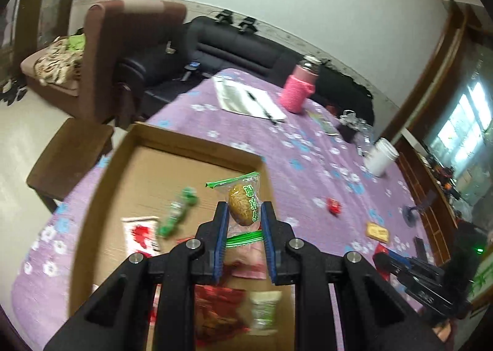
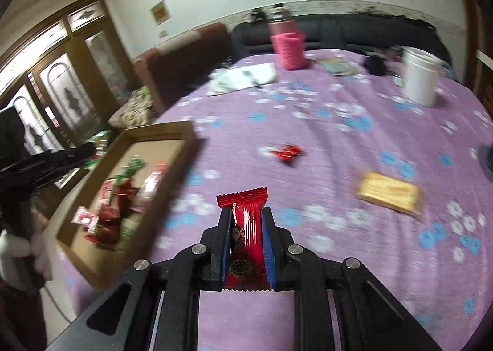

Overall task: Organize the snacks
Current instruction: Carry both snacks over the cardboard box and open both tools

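Observation:
My left gripper (image 1: 245,212) is shut on a clear green-edged packet with a brown pastry (image 1: 242,204), held above the cardboard box (image 1: 101,178), which holds several snacks. My right gripper (image 2: 246,218) is shut on a red snack packet (image 2: 246,227), held above the purple tablecloth to the right of the box (image 2: 185,135). A small red candy (image 2: 286,152) and a yellow biscuit packet (image 2: 389,192) lie loose on the cloth; they also show in the left wrist view, the candy (image 1: 333,205) and the biscuit packet (image 1: 377,231).
On the far side of the table stand a pink-sleeved bottle (image 2: 288,46), a white jar (image 2: 420,77), papers with a pen (image 2: 243,78) and a small black object (image 2: 376,64). A black sofa (image 1: 234,49) and brown armchair (image 1: 101,58) lie beyond the table.

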The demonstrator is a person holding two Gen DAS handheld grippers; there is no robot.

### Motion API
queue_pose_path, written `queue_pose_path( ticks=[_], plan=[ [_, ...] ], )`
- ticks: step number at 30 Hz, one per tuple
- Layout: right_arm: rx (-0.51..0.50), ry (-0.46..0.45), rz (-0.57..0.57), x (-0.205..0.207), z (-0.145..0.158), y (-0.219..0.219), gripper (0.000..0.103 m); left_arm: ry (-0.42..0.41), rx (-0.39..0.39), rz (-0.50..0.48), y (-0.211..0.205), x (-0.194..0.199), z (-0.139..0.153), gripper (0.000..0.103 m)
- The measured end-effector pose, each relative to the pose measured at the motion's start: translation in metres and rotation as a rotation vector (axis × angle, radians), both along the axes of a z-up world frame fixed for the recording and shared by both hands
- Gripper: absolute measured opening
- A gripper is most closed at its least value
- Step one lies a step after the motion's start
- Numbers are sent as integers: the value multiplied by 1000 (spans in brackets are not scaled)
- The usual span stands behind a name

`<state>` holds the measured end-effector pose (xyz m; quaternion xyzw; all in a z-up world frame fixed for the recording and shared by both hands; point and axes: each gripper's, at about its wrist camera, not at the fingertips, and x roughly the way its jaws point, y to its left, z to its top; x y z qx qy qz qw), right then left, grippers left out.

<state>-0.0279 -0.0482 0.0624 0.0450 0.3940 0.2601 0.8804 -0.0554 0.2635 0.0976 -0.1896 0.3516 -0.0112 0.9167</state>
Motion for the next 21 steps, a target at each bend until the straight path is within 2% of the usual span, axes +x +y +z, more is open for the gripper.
queue_pose_path(
  ticks=[5, 9, 16, 18, 19, 20, 21],
  plan=[
    [-12, 13, 117, 3, 7, 66, 20, 43, -17, 33, 28, 16, -13, 21],
    [-39, 39, 191, 10, 1, 121, 20, 77, -47, 45, 45, 30, -25, 21],
    [-81, 65, 237, 22, -19, 178, 21, 110, -57, 91, 66, 44, -36, 22],
    [-81, 59, 238, 25, -21, 185, 22, 113, -82, 101, 72, 44, -37, 31],
    [-82, 51, 238, 26, -22, 188, 22, 113, -93, 105, 73, 44, -36, 42],
    [-86, 46, 236, 26, -21, 190, 23, 109, -102, 109, 74, 43, -35, 47],
    [-88, 44, 233, 26, -20, 189, 24, 101, -107, 110, 74, 40, -33, 47]
  ],
)
